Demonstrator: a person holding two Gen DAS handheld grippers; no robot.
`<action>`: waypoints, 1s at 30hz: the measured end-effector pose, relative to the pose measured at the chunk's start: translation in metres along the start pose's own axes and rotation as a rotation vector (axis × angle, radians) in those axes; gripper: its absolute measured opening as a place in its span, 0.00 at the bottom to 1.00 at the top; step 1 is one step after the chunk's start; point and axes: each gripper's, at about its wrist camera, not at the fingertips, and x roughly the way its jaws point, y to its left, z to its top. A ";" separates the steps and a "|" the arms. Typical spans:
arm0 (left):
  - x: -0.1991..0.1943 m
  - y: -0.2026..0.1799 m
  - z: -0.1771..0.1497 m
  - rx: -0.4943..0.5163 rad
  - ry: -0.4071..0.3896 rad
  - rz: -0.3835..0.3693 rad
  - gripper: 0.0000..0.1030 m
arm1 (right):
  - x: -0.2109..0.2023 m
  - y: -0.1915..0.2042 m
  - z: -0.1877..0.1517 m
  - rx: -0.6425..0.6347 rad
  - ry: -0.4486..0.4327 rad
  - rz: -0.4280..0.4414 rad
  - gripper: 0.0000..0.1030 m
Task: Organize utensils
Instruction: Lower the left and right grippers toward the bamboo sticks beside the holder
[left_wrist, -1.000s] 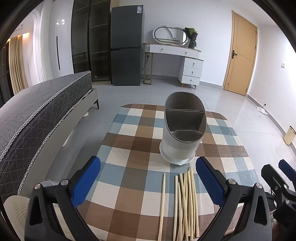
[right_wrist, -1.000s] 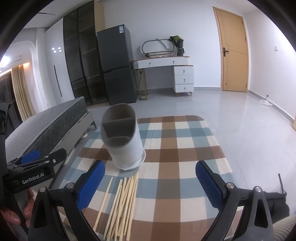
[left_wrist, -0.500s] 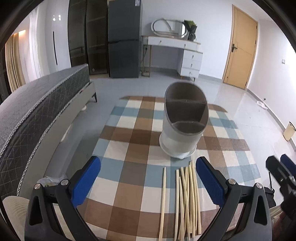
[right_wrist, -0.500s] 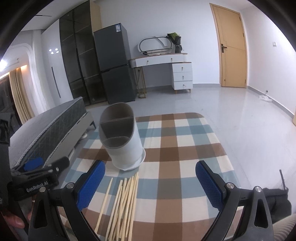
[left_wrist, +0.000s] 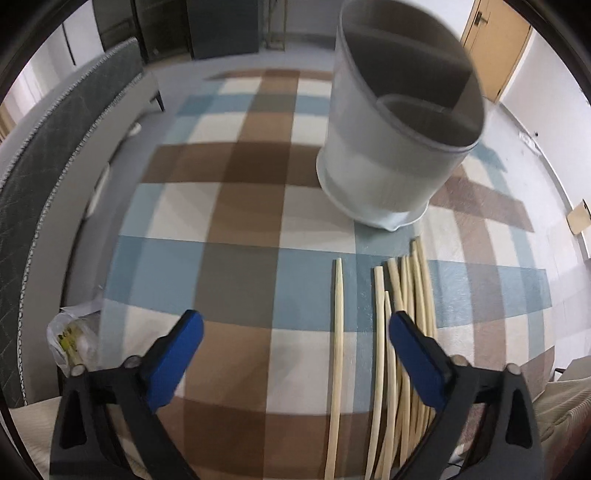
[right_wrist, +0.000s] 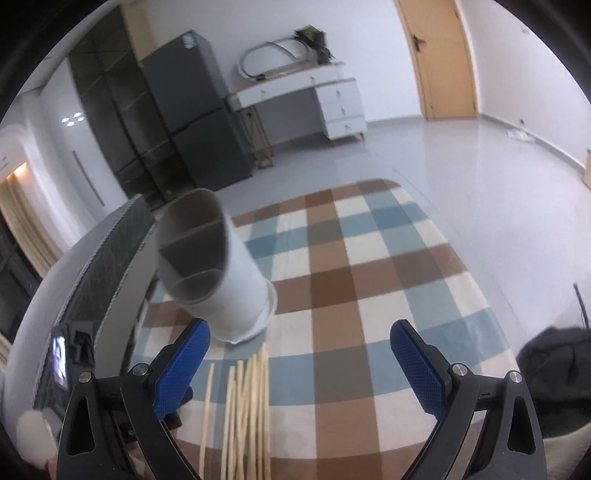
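Since the earlier frame, left gripper (left_wrist: 295, 334) dropped closer over the chopsticks (left_wrist: 402, 332); jaws wide, closing, gripping nothing. Right gripper (right_wrist: 299, 343) jaws apart, empty. Chopsticks lie on checked tablecloth (left_wrist: 240, 206). Beyond them, upright utensil holder (left_wrist: 399, 125).

No text could be read; a label on the fridge (right_wrist: 190, 40) was too blurred to make out.

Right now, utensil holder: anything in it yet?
Empty as far as visible: the utensil holder shows bare compartments, and the chopsticks lie on the checked cloth.
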 end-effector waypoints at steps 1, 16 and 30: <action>0.004 -0.001 0.002 0.004 0.017 0.005 0.91 | 0.004 -0.003 0.001 0.013 0.012 -0.001 0.96; 0.022 -0.029 0.009 0.066 0.087 0.029 0.32 | 0.030 -0.020 0.002 0.096 0.120 0.011 0.95; -0.004 -0.034 0.008 0.019 0.004 -0.054 0.01 | 0.045 -0.013 -0.011 0.035 0.184 -0.041 0.95</action>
